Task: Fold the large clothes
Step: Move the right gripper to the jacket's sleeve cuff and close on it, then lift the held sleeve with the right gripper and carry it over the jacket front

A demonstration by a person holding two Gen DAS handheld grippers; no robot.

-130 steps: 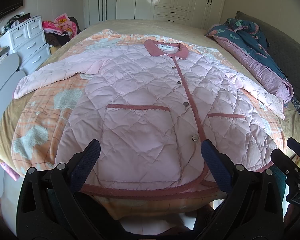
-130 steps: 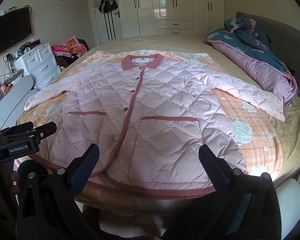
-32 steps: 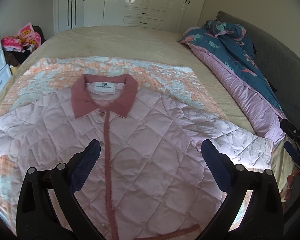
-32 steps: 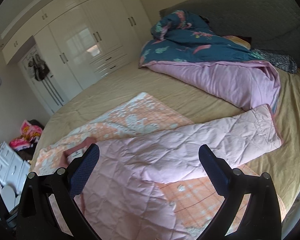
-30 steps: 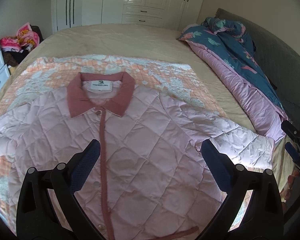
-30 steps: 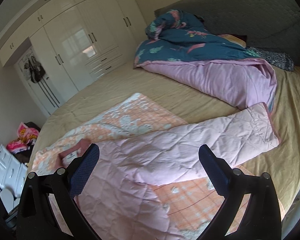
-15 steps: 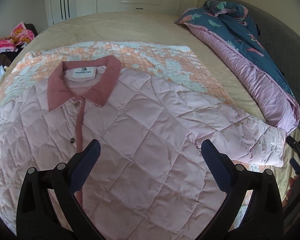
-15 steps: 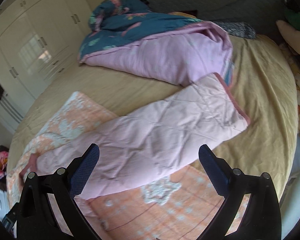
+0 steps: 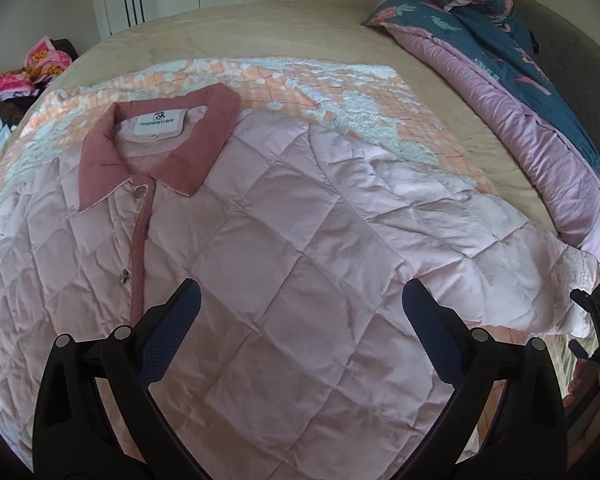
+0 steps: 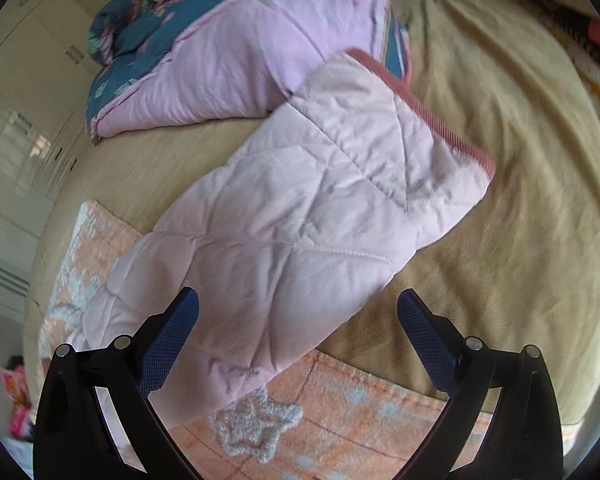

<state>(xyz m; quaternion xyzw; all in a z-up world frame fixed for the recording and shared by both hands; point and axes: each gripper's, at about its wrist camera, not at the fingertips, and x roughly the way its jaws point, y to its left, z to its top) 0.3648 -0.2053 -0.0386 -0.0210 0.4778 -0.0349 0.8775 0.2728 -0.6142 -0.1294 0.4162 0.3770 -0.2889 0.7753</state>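
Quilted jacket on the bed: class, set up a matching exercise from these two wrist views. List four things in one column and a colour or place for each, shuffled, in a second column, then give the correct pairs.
Things:
1. jacket collar
2. sleeve cuff trim
3. duvet
4. patterned blanket

Descriptions:
A. dark teal floral outside, lilac lining, bunched along the bed's right side
B. dusty rose, folded out around a white label
C. orange checks with pale fluffy patches, spread under the jacket
D. narrow ribbed rose band at the end of the outstretched sleeve

Pairs: 1-B, 2-D, 3-A, 4-C
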